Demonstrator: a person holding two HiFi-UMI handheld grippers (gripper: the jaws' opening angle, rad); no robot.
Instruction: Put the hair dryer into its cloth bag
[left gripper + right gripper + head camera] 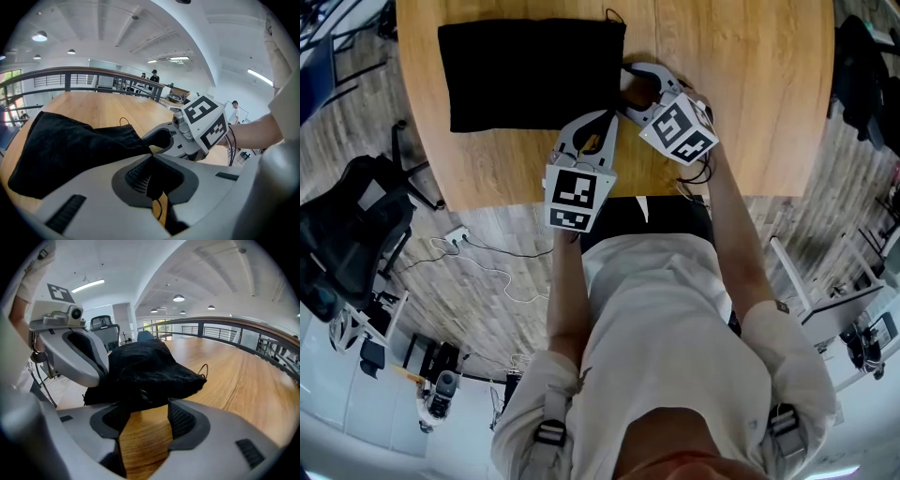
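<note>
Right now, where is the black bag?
In the head view the cloth bag lies on the wooden table, left of centre, its right end at the tips of the left hand-held gripper and the right hand-held gripper.

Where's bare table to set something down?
Widest: bare wooden table right of the right tool, out to its right edge. A narrower strip lies between the black cloth bag and the near edge. Crowded at the bag's right end, where the left tool meets the right.

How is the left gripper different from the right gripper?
The left gripper is pinched shut on an edge of the cloth bag; the right gripper has its jaws apart, table showing between them. The left gripper sits nearer the person than the right gripper. Both reach the bag's same side.
</note>
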